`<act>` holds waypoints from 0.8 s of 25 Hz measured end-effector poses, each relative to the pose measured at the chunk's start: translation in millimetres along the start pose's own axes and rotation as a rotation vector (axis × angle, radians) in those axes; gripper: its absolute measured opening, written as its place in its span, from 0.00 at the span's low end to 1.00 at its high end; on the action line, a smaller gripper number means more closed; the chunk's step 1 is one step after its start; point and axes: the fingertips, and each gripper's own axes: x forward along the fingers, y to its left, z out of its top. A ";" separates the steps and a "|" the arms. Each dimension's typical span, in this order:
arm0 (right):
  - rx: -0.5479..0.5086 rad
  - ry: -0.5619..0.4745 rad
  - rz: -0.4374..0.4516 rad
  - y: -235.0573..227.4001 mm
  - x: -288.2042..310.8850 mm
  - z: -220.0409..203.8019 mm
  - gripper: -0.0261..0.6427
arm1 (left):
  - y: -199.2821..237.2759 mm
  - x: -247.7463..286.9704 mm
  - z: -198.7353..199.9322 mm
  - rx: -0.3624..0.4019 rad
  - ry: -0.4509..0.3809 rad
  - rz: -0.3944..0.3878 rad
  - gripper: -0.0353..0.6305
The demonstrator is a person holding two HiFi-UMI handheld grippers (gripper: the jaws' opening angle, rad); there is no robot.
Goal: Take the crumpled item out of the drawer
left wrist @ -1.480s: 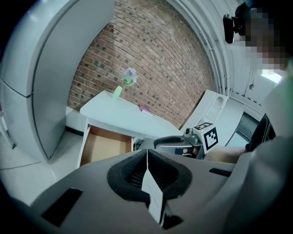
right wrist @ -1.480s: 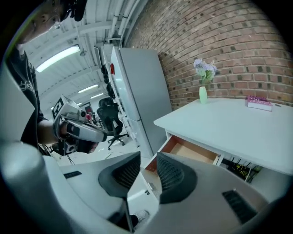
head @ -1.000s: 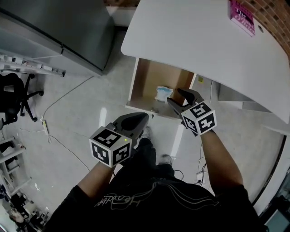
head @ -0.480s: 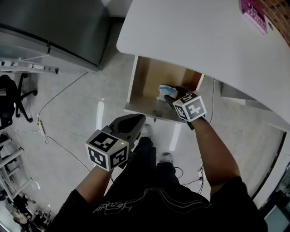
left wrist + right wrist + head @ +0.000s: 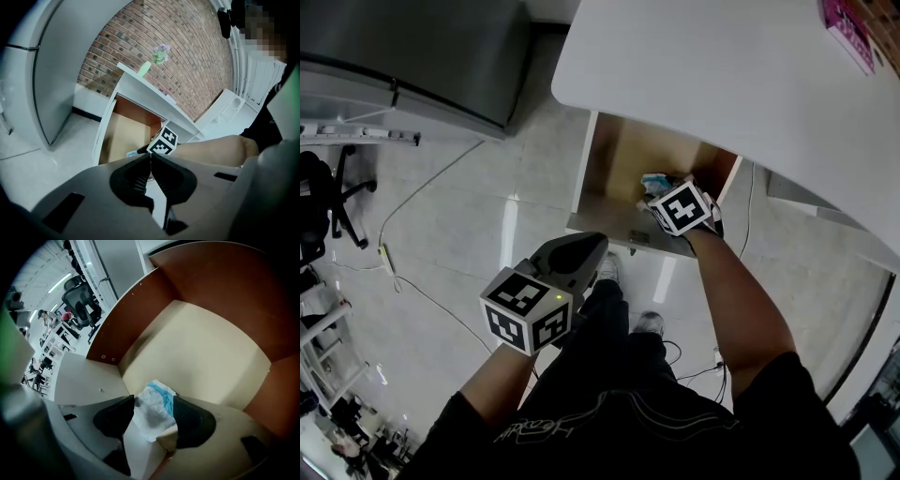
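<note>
The open wooden drawer [image 5: 614,155] sticks out from under the white desk. In it lies the crumpled white and blue item [image 5: 653,180], near the front right corner. My right gripper [image 5: 664,194] reaches down into the drawer over the item. Seen in the right gripper view, the crumpled item [image 5: 154,409] sits between the two jaws of the right gripper [image 5: 153,402], which are spread wide and still opening. My left gripper [image 5: 592,247] hangs in front of the drawer above the floor, with its jaws together and nothing in them [image 5: 150,157].
The white desk top [image 5: 722,66] overhangs the back of the drawer, with a pink booklet [image 5: 849,24] at its far corner. A grey cabinet [image 5: 422,47] stands at the left. A black office chair [image 5: 323,202] and cables [image 5: 422,202] lie on the tiled floor.
My right gripper has moved forward and down into the drawer, and now straddles the crumpled item. The left gripper has hardly moved.
</note>
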 end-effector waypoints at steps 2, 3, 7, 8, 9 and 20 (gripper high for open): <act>0.005 0.013 -0.008 -2.6 7.3 -1.1 0.40 | 4.4 1.1 1.2 -0.003 -0.001 -0.001 0.09; 0.011 0.014 -0.008 -3.2 10.1 -0.8 0.40 | 6.4 1.4 1.8 -0.004 0.000 -0.001 0.09; 0.019 0.022 -0.006 -0.9 17.5 -0.5 0.40 | 15.2 -0.4 4.2 -0.009 -0.005 -0.007 0.09; 0.015 0.027 -0.009 -0.3 18.6 -1.1 0.40 | 17.1 -1.4 4.9 -0.010 -0.006 -0.009 0.09; 0.012 0.031 -0.010 0.3 19.4 -1.6 0.40 | 18.7 -2.3 5.8 -0.010 -0.006 -0.010 0.09; 0.022 0.053 0.032 8.2 21.6 -6.2 0.21 | 31.2 -9.3 7.0 -0.020 -0.010 0.006 0.09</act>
